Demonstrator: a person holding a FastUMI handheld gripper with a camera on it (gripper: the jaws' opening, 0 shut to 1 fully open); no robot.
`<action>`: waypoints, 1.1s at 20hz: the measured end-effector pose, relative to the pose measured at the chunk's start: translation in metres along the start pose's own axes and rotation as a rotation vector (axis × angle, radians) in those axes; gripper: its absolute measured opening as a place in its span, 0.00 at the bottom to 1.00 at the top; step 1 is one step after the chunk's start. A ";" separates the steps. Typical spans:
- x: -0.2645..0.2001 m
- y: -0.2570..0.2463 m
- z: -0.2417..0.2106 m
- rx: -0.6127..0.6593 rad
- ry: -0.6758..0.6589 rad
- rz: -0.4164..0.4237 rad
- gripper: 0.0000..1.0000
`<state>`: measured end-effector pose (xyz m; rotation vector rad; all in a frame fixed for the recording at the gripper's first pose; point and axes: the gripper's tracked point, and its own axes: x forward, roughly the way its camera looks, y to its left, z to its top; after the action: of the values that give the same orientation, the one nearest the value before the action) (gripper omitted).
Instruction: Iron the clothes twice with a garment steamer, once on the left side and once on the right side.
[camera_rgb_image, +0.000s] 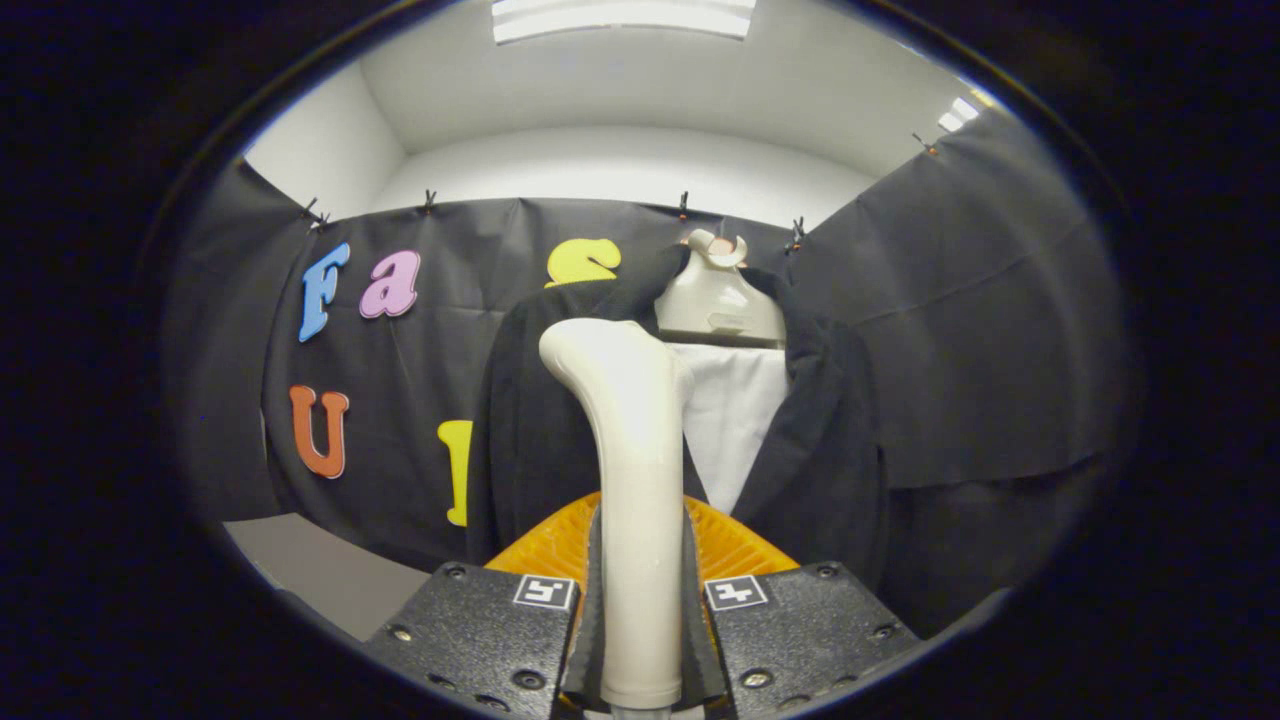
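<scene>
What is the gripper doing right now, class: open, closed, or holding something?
Gripper: closed on the garment steamer, both fingers pressing its handle, head pointing towards the dark jacket.

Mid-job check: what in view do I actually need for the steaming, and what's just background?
For the job:
- garment steamer, upright, clamped between the gripper jaws
- dark jacket over a white shirt, hanging just beyond the steamer
- cream hanger holding them

Just there:
- black cloth wall
- ceiling light
- grey floor
</scene>
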<state>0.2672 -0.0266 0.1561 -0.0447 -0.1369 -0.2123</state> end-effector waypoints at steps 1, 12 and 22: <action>-0.001 0.000 -0.009 -0.005 0.016 0.000 0.34; -0.025 0.000 -0.066 -0.008 0.139 0.019 0.34; -0.037 -0.006 -0.109 -0.042 0.228 0.016 0.34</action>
<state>0.2442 -0.0312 0.0428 -0.0630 0.0948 -0.2032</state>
